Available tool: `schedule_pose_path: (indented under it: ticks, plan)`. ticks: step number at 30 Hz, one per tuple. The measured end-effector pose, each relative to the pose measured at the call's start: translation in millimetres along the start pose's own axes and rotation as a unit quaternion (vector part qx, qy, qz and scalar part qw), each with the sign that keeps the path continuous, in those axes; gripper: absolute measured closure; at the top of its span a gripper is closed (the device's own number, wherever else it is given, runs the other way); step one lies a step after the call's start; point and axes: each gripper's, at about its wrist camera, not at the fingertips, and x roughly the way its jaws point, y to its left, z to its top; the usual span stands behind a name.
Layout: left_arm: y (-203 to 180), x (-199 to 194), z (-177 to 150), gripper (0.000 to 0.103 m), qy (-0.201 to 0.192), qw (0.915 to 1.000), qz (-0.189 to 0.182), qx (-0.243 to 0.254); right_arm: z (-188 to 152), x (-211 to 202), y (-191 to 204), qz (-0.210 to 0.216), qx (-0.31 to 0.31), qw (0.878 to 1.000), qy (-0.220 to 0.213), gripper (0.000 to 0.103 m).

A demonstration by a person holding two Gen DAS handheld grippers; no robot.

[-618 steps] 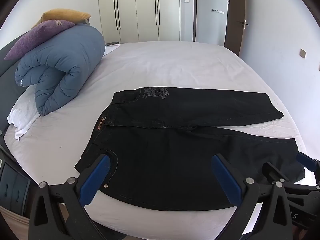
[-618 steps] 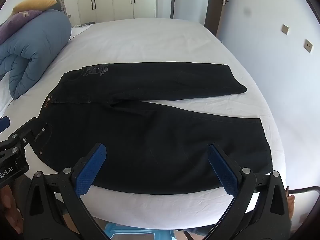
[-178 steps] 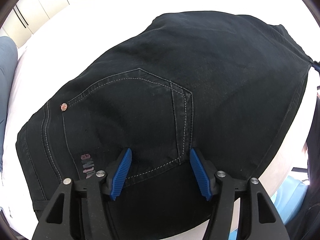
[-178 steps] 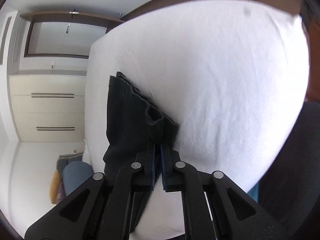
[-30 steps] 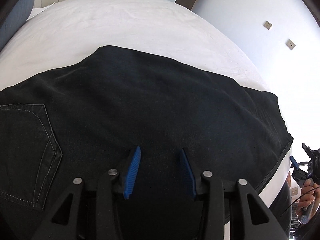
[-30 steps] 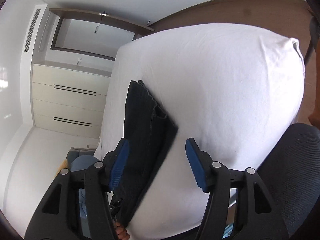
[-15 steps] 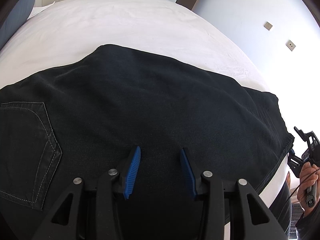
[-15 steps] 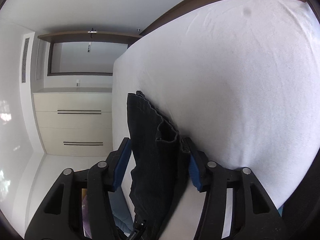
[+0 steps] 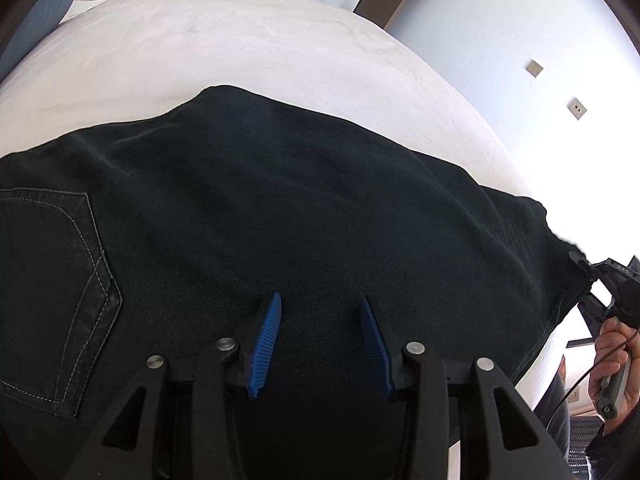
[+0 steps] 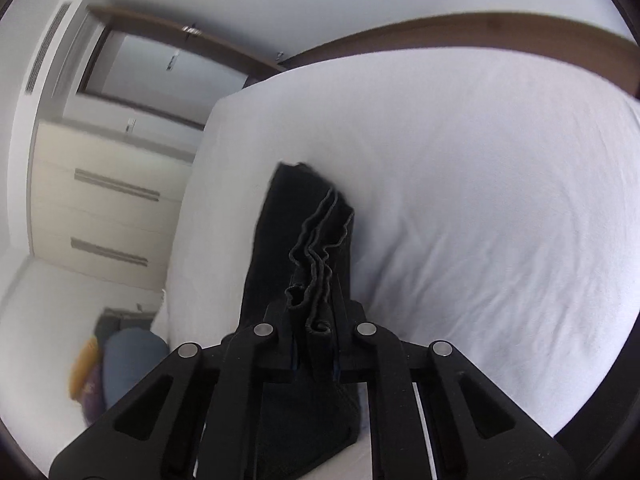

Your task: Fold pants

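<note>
The black pants (image 9: 280, 208) lie folded lengthwise on the white bed (image 9: 248, 44), a stitched back pocket (image 9: 60, 280) at the left. My left gripper (image 9: 320, 320) is open, its blue pads (image 9: 264, 336) resting on the cloth near the pants' middle. My right gripper (image 10: 314, 320) is shut on the stacked leg hems (image 10: 316, 256) of the pants at the bed's corner; the pads are hidden by cloth. The right gripper also shows in the left wrist view (image 9: 600, 280) at the hem end.
Bare white mattress (image 10: 480, 200) spreads beyond the hems. Wardrobe doors (image 10: 108, 200) and a doorway stand behind. A blue duvet and yellow pillow (image 10: 120, 356) lie at the head end. A wall with sockets (image 9: 576, 108) runs along the bed's right side.
My right gripper has closed on the leg hems, which it straddled open half a second ago. My left gripper has stayed open in the same place on the pants.
</note>
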Motion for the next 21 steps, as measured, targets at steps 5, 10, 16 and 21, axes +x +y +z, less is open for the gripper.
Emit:
schedule_pose_path:
  ticks: [5,10,16,21]
  plan:
    - [10.2,-7.2,1.1,0.059,-0.004,0.9994,-0.02,-0.028,-86.9,18.9,118.3,-0.035,-0.305,0.951,0.042,0.094]
    - [8.0,-18.4,9.0,0.019,0.003,0.9947,-0.075,-0.07,-192.8,70.9,131.5,-0.13,-0.506,0.848,0.086,0.094]
    - [-23.9,-9.7,24.6,0.01,0.025,0.9835,-0.154,-0.091,-201.6,65.3,130.6,-0.147,-0.544,0.825,0.044,0.094]
    - [-33.1,6.8,44.1,0.005,0.045,0.9723,-0.192,-0.126,-210.6,45.9,143.5,-0.144,-0.583,0.8,0.001,0.094]
